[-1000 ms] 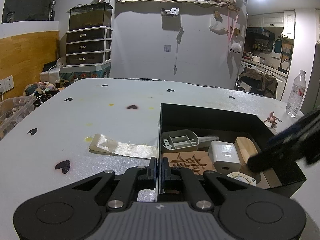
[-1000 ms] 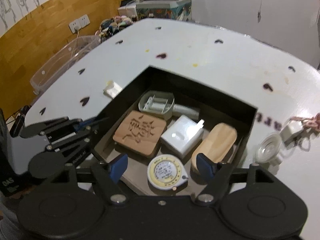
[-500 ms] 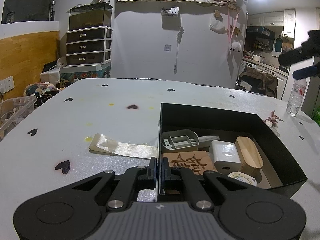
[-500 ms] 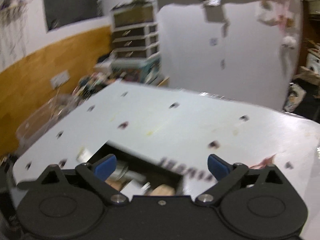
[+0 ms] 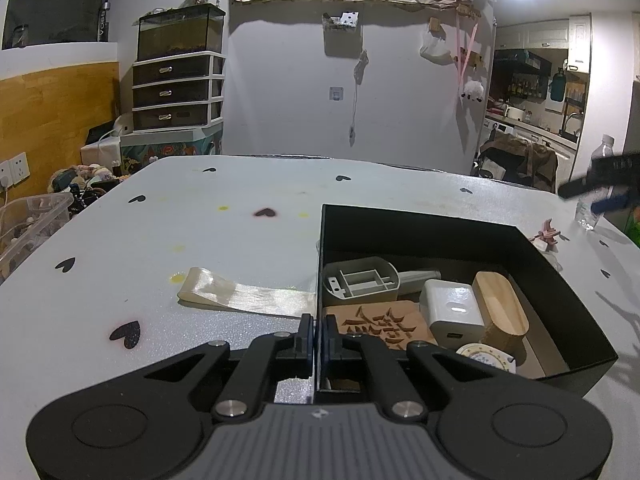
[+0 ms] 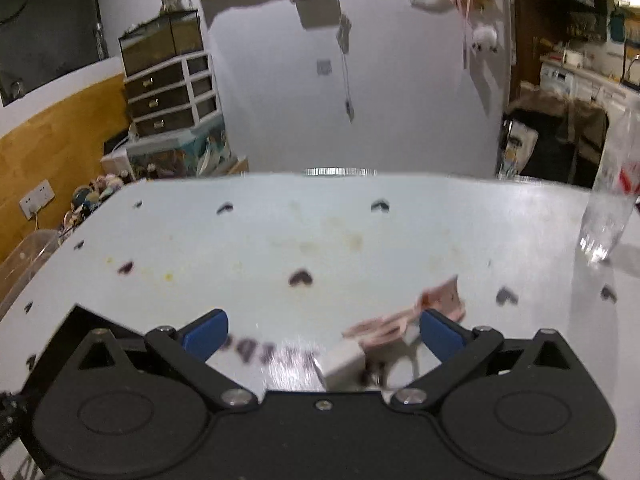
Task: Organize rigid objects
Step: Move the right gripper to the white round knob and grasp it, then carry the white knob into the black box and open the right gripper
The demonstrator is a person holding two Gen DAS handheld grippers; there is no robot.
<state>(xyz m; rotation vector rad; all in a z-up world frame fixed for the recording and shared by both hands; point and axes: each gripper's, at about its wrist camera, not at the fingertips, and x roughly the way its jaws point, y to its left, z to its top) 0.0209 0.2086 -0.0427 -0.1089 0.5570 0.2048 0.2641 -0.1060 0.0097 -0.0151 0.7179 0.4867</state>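
Observation:
My left gripper (image 5: 318,330) is shut on the left wall of a black box (image 5: 452,227) on the white table. The box holds a grey scoop (image 5: 362,281), a carved wooden tile (image 5: 380,325), a white charger (image 5: 454,311), a wooden oval piece (image 5: 500,308) and a round tape measure (image 5: 484,361). My right gripper (image 6: 322,332) is open and empty above the table, right of the box. A small white block (image 6: 344,364) with pink cord (image 6: 404,316) lies between its fingers. The right gripper also shows at the right edge of the left wrist view (image 5: 600,186).
A shiny ribbon strip (image 5: 244,297) lies left of the box. A clear water bottle (image 6: 610,204) stands at the table's right edge. A clear plastic bin (image 5: 28,220) sits off the table's left side. The box corner (image 6: 86,316) shows at lower left.
My right gripper has lifted out of the box and swung to the right, over the white block with the pink cord. The left gripper has not moved.

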